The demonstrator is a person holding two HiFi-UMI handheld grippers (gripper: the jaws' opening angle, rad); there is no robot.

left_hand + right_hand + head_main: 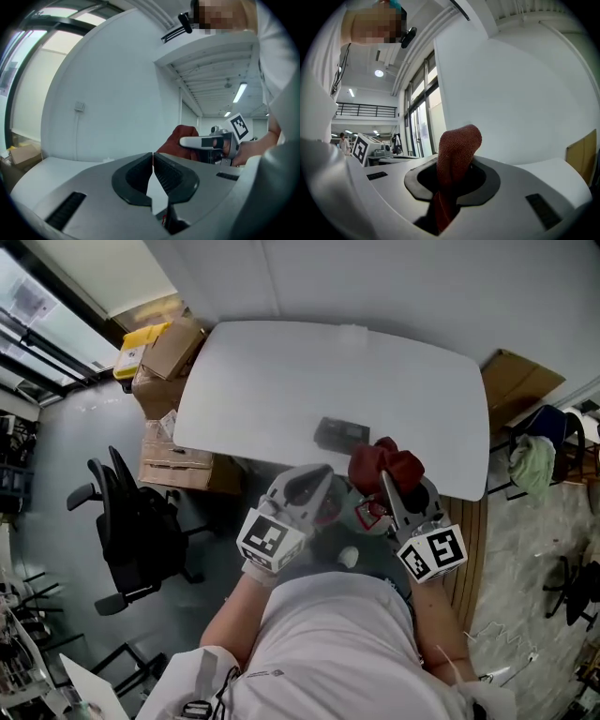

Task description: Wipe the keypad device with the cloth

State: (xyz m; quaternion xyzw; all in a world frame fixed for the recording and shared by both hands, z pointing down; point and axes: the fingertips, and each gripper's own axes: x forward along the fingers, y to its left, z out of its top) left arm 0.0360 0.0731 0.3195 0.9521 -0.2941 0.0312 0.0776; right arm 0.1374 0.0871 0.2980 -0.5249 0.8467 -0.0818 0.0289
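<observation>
– Right gripper (392, 491), head view: what was it holding?
– Red cloth (384, 465), bunched, over the near edge of the white table (281, 381). Keypad device (342, 435) lay flat on the table just beside the cloth; couldn't tell if they touched. Left gripper (314, 479) sat next to the right one, off the device. My read: cloth was picked up, wiping hadn't visibly begun, so the whole wipe was left
– Left gripper view?
– Jaws were together, pads met, nothing between them. Right gripper and cloth showed beyond, to the right. Device wasn't in that view
– Right gripper view?
– Jaws were clamped on the cloth. One fold stood up out of the pads, the rest ran down between them. No device there either
– Any brands or readable text?
– None. Only the black-and-white square patterns on the marker cubes (433, 554). Device was too small in head view for any label, and the cardboard boxes (169, 362) left of the table showed no legible print
</observation>
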